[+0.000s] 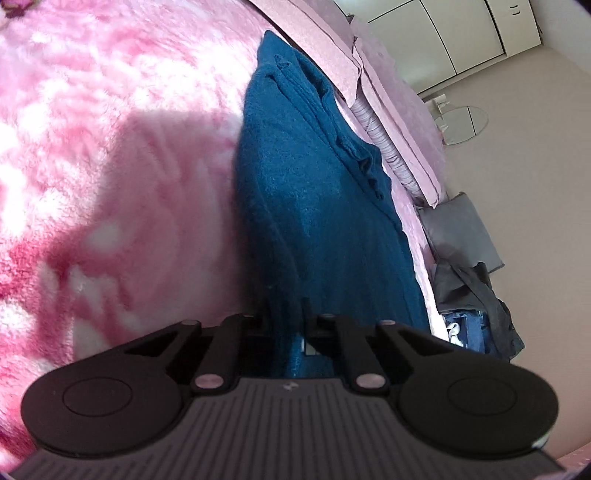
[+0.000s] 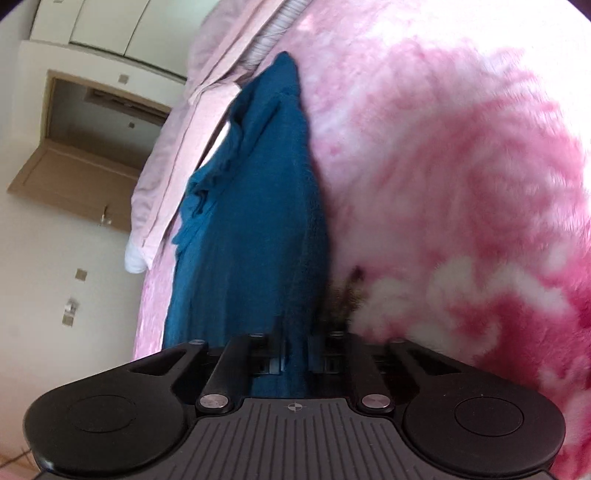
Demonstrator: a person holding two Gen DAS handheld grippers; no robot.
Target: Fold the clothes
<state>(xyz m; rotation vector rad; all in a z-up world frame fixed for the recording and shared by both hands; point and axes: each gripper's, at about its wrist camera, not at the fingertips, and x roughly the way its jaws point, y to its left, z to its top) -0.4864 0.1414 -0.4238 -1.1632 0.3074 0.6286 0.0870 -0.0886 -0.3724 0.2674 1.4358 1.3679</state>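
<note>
Teal garment point(image 1: 314, 206) fabric is running straight into both of our tools. We are pinching a bunched edge of it between the narrowed fingers of the left tool point(image 1: 285, 314), and we are clamping another part of the same cloth in the right tool point(image 2: 295, 339) (its fingers are drawn close around a thick fold). From the tools the garment is stretching away across the fluffy pink-and-white blanket point(image 1: 110, 166) covering the bed, its far side lying rumpled near the bed's edge. Beyond it, pale pink bedding point(image 1: 388, 92) is lying along that edge. Farther off in the left wrist view, a grey cushion point(image 1: 461, 229) and dark clothes point(image 1: 480, 306) are lying on the floor, with white cupboards point(image 1: 443, 29) behind.
</note>
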